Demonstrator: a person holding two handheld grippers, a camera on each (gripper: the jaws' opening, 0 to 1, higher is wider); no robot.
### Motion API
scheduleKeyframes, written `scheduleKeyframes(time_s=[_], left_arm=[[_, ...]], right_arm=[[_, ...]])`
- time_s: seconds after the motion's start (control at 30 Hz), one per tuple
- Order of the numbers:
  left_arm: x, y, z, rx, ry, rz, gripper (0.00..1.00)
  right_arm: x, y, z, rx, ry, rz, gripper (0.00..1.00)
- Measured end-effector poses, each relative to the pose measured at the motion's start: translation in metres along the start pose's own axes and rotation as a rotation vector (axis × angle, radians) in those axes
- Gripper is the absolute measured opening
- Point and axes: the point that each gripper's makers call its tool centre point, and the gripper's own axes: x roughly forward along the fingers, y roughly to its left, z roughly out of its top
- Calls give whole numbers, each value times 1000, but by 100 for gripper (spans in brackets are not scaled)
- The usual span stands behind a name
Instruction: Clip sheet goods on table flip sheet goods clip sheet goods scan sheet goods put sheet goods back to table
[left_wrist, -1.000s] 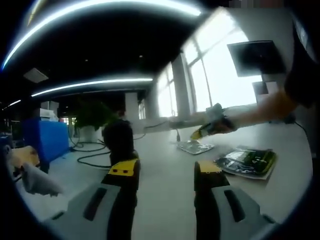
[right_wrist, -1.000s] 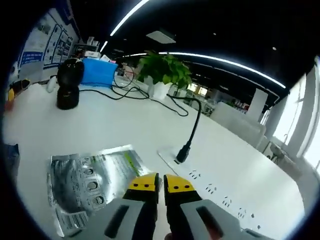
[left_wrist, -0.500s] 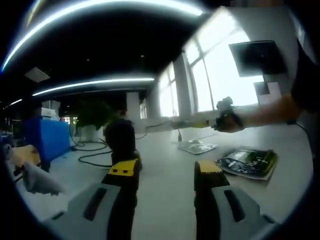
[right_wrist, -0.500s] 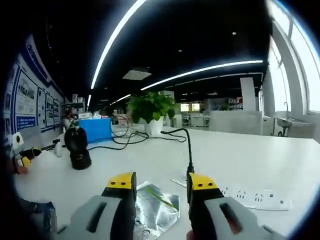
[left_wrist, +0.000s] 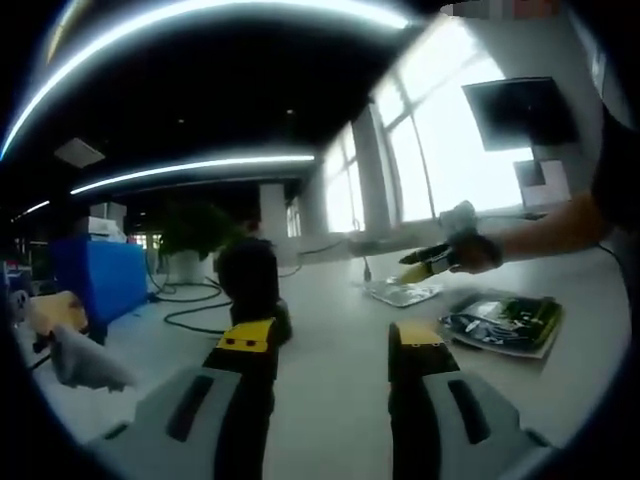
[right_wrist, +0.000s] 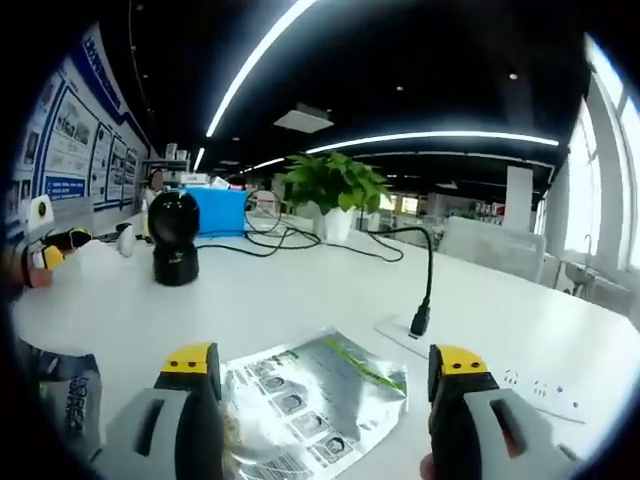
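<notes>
Dark ceiling crossed by long light strips (right_wrist: 250, 70). Bright tall windows (left_wrist: 455, 150) beside a wall-mounted screen (left_wrist: 515, 110). Posters (right_wrist: 70, 150) along one wall.

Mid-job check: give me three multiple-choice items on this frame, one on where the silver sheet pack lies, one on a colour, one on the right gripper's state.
1. In the right gripper view, the silver sheet pack lies
A. flat on the white table, between the right gripper's jaws
B. on top of the blue box
C. standing against the plant pot

2. The box behind the black scanner is
A. red
B. blue
C. green

3. The right gripper is
A. shut on the pack
B. shut on nothing
C. open

Answers:
1 A, the pack rests flat on the tabletop in the gap between the yellow-tipped jaws.
2 B, it shows plainly blue.
3 C, the jaws stand wide apart, nothing gripped.
</notes>
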Motion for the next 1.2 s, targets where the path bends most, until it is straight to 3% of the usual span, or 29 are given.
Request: scheduleKeyframes(time_s=[0.3,0.47,0.53,0.8,1.2], left_arm=[[-2,2,2,-7,-11,4,36],[-2,2,3,-16,-18,5,36],[-2,2,4,-16,-21,4,36],[-3,3,5,-13,-24,5,36],[-1,2,2,-14,-12,4,36]], right_arm=[[5,10,-8,5,48,42,78],[10,11,-13,78,81,74,80],[12,10,-19,64,99,78,82],[14,9,-29,38,123,68,82],[17,9,-35,115,141,72,85]])
